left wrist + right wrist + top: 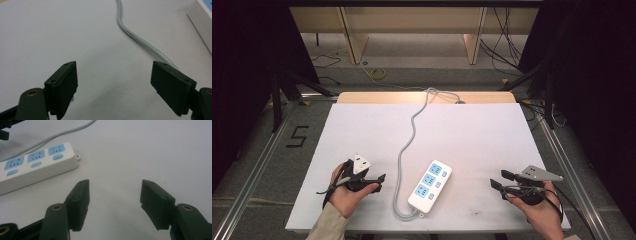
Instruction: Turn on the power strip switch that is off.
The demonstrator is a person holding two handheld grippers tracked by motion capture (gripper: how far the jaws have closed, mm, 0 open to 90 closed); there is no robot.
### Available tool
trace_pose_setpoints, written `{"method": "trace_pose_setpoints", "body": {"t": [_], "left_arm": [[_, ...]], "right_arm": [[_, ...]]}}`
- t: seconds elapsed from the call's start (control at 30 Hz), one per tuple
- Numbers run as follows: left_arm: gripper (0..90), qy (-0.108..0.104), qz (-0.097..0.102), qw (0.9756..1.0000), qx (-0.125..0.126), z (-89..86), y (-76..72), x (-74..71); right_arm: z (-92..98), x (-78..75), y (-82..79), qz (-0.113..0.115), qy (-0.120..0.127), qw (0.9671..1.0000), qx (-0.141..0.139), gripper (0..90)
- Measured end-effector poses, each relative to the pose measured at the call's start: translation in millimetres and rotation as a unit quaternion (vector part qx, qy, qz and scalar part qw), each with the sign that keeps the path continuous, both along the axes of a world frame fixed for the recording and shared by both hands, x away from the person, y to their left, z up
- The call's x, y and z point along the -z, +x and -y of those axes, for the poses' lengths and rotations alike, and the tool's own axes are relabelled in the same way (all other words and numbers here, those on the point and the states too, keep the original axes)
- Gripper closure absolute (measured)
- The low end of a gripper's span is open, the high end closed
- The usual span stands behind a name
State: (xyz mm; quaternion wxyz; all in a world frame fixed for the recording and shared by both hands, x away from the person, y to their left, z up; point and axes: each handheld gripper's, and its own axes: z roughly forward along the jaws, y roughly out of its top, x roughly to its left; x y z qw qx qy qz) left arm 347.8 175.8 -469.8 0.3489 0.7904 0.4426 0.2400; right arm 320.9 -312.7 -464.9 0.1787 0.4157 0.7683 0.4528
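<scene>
Fingers wide on both sides, nothing between them! The left gripper (379, 181) sits low over the white worktop (472, 135), its fingers (62, 85) spread with bare surface in the gap and the grey cable (140, 40) snaking past just beyond. The right gripper (498, 181) hovers near the worktop's right edge, fingers (78, 202) spread just as far. Between the two lies the white power strip (430, 186), blue sockets up, well apart from either gripper.
</scene>
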Motion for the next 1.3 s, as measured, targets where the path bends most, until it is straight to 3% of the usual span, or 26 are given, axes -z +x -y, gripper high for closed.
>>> {"method": "trace_pose_setpoints", "body": {"t": [0.3,0.47,1.3], "left_arm": [[21.3,0.001,-0.001,1.0000,0.000,0.0,0.1,0.4],[21.7,0.002,-0.002,1.0000,-0.001,-0.7,0.8,0.9],[21.8,0.003,0.002,1.0000,-0.005,-0.8,1.2,0.0]], "right_arm": [[-1.8,-6.8,-1.1,-0.004,-0.039,0.9992,-0.012,75.2],[-2.9,-11.6,1.1,-0.018,-0.059,0.9979,-0.017,90.0],[-20.7,-22.0,14.0,-0.084,-0.091,0.9908,-0.055,90.0]]}}
